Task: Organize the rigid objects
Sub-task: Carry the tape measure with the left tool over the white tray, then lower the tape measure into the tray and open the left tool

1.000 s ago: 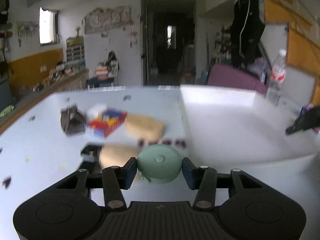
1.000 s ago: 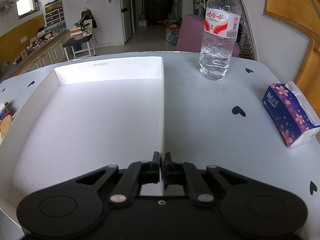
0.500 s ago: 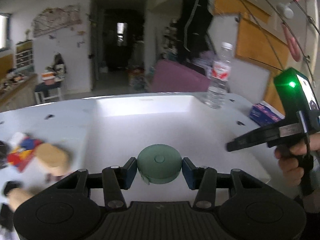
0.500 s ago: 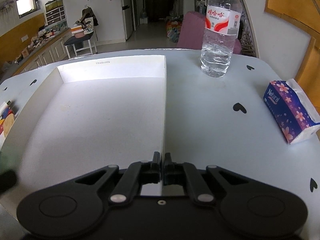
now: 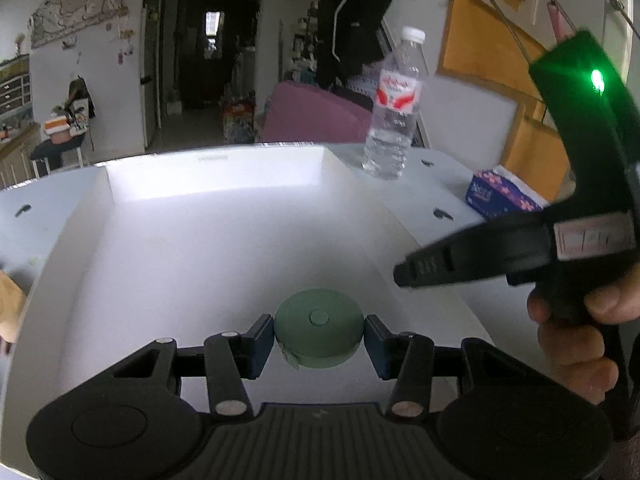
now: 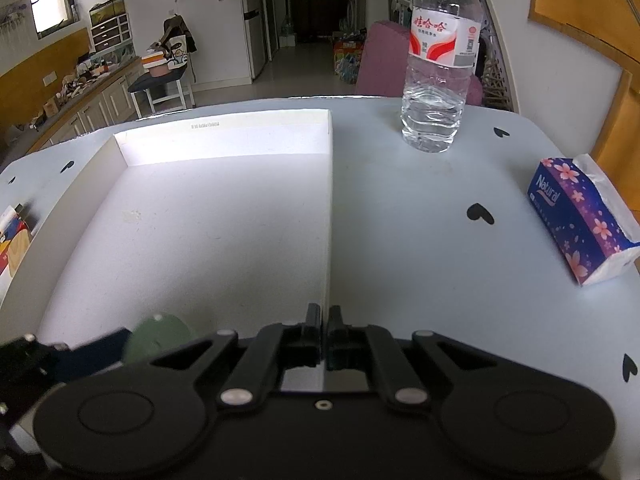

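Observation:
My left gripper [image 5: 319,334] is shut on a round green tape measure [image 5: 319,332], carried over the near part of a shallow white tray [image 5: 212,184]. The same green tape measure [image 6: 158,338] shows at the lower left of the right wrist view, above the tray floor [image 6: 200,240]. My right gripper [image 6: 324,330] is shut with nothing between its pads, hovering at the tray's right wall [image 6: 330,208] near the front. In the left wrist view the right gripper [image 5: 404,274], held by a hand [image 5: 576,340], points left over the tray's right edge.
A water bottle [image 6: 438,64] stands on the table beyond the tray's far right corner. A blue tissue pack [image 6: 580,220] lies at the table's right edge. A colourful box [image 6: 10,240] and a tan object [image 5: 8,300] lie left of the tray.
My left gripper has swung right with the tape measure, from over the clutter left of the tray to above the tray's near part. The right gripper has stayed put.

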The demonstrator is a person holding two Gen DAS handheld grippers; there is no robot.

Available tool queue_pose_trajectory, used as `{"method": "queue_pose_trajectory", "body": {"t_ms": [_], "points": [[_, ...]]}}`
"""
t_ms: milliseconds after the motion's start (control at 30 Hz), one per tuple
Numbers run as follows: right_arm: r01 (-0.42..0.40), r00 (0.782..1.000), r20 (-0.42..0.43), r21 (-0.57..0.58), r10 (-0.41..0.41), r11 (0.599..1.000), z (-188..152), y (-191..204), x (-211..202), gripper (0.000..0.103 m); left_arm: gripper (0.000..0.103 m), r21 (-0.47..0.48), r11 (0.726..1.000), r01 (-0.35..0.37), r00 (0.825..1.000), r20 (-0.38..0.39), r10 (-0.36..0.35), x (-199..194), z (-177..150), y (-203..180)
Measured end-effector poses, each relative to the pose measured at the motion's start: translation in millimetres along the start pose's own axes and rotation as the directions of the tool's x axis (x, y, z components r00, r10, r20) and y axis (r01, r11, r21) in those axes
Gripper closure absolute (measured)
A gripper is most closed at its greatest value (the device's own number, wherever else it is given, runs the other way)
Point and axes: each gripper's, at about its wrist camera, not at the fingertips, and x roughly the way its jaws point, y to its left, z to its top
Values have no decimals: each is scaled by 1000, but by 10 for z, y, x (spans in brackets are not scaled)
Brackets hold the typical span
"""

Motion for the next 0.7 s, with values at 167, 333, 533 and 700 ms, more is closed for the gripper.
{"method": "queue_pose_trajectory", "body": {"t_ms": [167,333,533,700], "points": [[0,1000,0,-1,0,1000,-3,-1,1,99,53,6,1000,16,999,-28,-15,52,-37,-50],[1,1000,0,-2,-1,1000,-3,0,2,99,53,1,1000,25,999,-37,-25,95,-47,-62],[0,1000,0,-1,0,1000,-3,0,1,99,38,0,1000,8,999,-32,-8,89,-39,-61],[0,1000,0,-1,0,1000,-4,-1,1,99,38,-7,1000,9,1000,-28,-10,61,-22,-47]]}}
